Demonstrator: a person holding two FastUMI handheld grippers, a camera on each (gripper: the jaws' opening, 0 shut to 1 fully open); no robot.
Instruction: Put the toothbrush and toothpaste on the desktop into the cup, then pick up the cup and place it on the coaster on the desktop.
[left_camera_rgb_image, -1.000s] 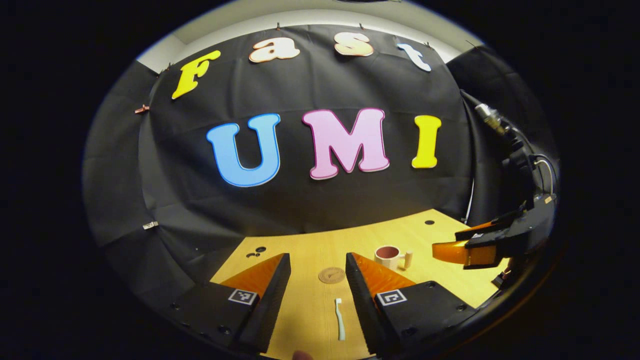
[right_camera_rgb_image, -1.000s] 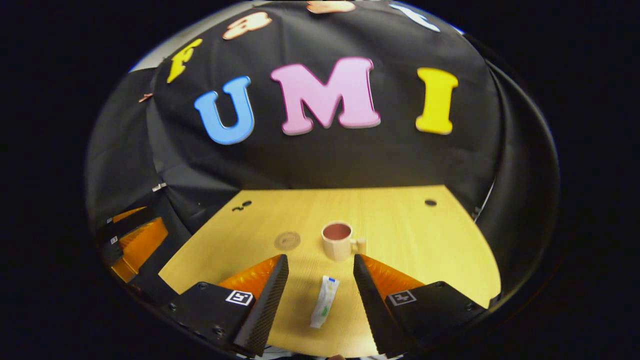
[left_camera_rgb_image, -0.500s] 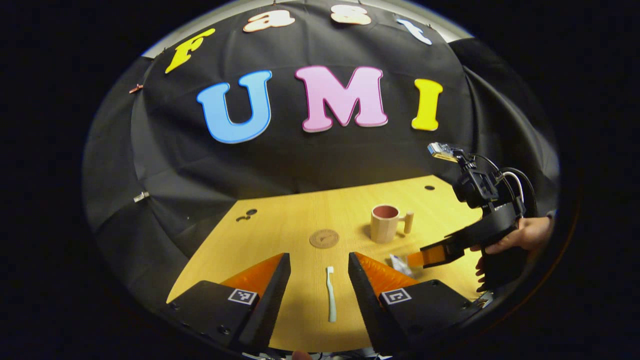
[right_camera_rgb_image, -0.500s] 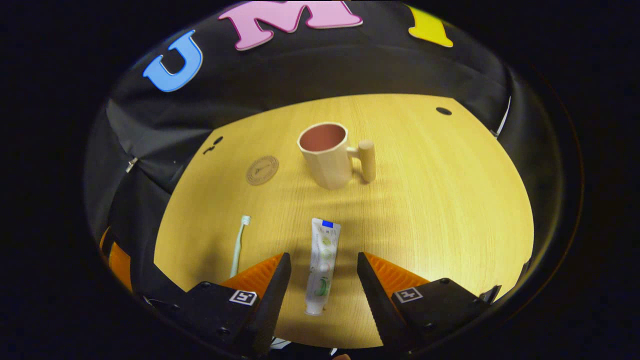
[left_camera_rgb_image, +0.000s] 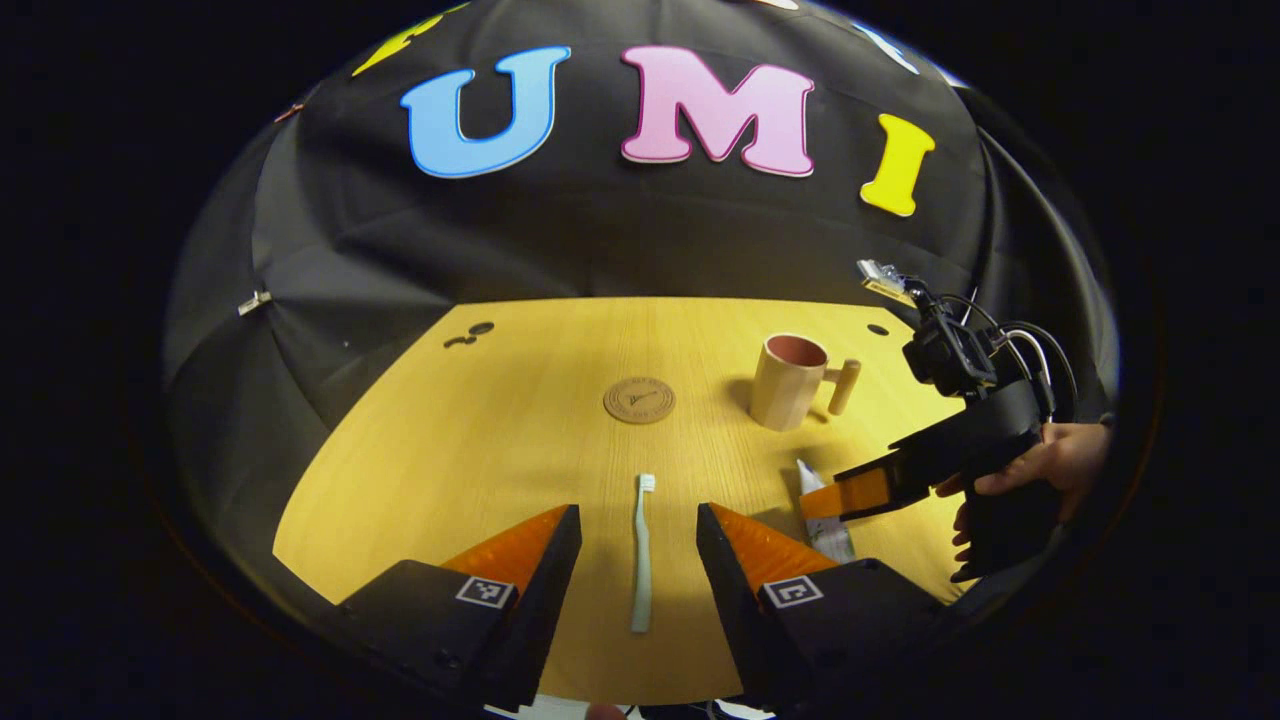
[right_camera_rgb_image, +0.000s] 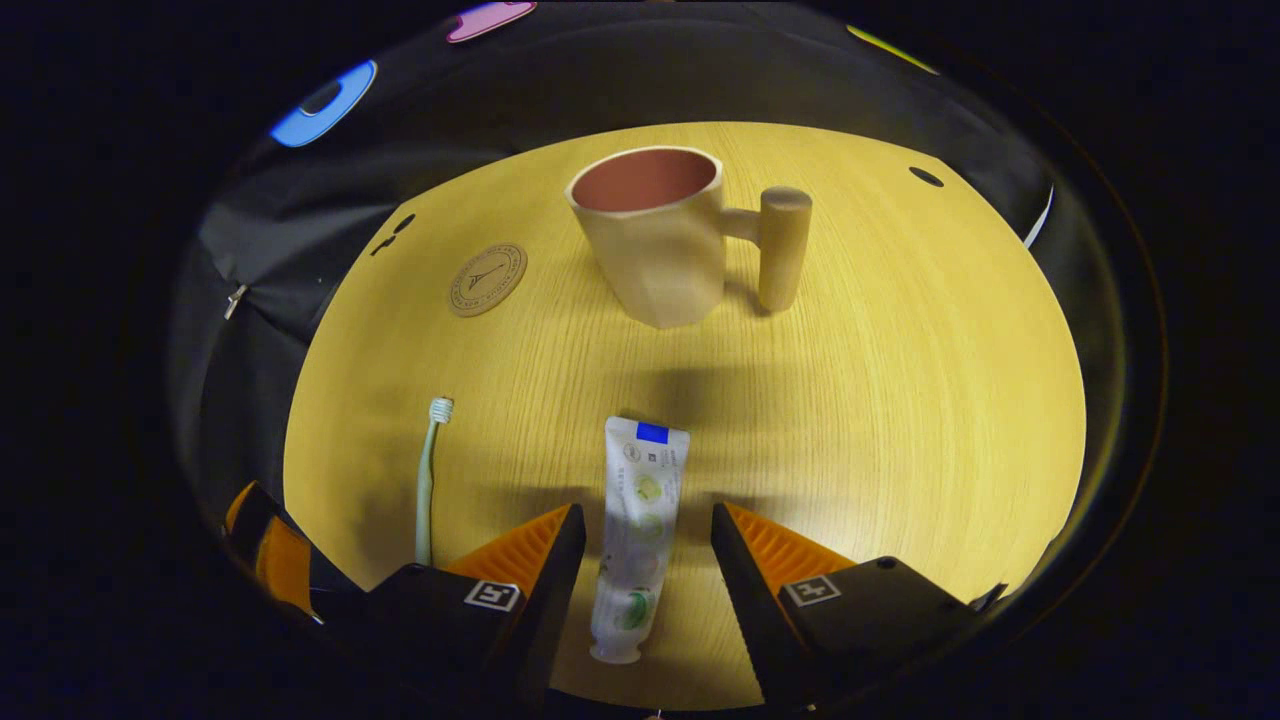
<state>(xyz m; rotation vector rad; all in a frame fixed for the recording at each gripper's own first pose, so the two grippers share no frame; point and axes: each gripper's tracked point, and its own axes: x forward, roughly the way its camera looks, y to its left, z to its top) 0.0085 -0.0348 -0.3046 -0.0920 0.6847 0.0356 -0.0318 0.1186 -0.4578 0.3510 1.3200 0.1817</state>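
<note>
Straddling toothpaste (right_camera_rgb_image: 636, 530) (jaws wide), toothbrush (left_camera_rgb_image: 641, 550) likewise.

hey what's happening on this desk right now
A person holds a gripper in each hand over a wooden desk. The left gripper is open, its fingers either side of a toothbrush lying flat. The right gripper is open too, straddling a toothpaste tube that also lies on the desk. Nothing is gripped yet. The cup stands upright and empty farther back, and the round coaster beside it is bare.
</note>
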